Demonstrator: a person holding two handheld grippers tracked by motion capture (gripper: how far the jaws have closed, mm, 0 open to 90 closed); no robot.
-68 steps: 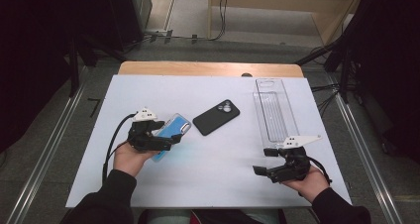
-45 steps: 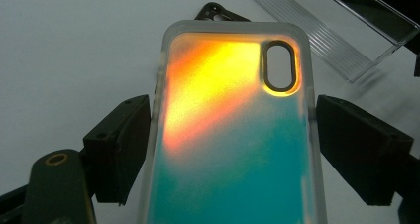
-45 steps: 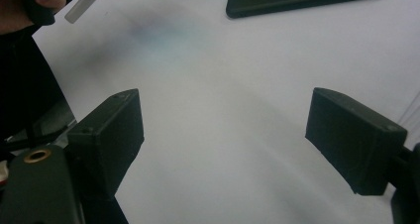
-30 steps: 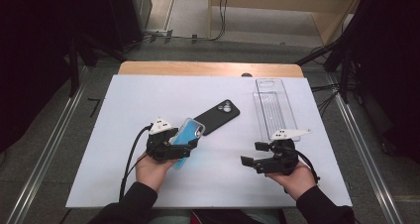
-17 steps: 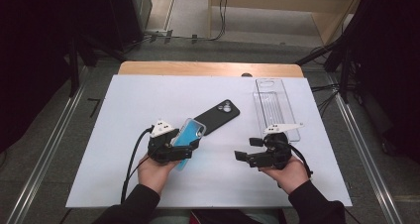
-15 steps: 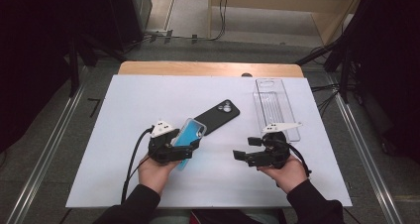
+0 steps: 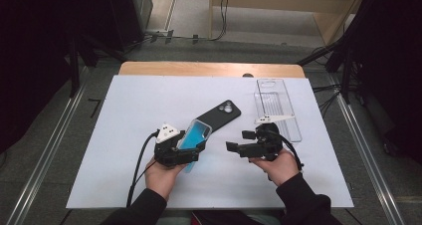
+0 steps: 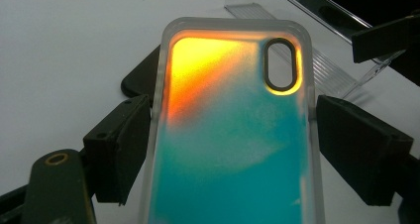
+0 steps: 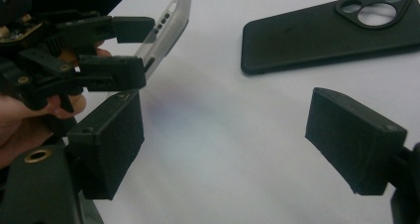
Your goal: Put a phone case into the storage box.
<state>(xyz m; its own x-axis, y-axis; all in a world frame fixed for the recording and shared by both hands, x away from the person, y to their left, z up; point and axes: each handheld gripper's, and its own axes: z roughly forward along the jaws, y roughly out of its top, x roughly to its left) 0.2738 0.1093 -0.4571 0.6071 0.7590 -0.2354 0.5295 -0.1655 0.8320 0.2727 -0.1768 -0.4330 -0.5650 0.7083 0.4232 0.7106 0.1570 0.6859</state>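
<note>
Blue case (image 7: 193,135), tilted at centre frame, sits clamped in the left gripper (image 7: 191,150). The right gripper (image 7: 238,141), jaws apart and empty, faces it beside a black phone (image 7: 219,115).

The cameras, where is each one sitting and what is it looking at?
High view: sits above the person's side, looks forward and down on the table; both forearms, left gripper and right gripper show.
Left gripper view: rides the left gripper, looks along its jaws clamping the teal phone case.
Right gripper view: rides the right gripper, looks across the table at the black phone; its empty open jaws show.
Shared: the gripper views both show the teal case and black phone.
</note>
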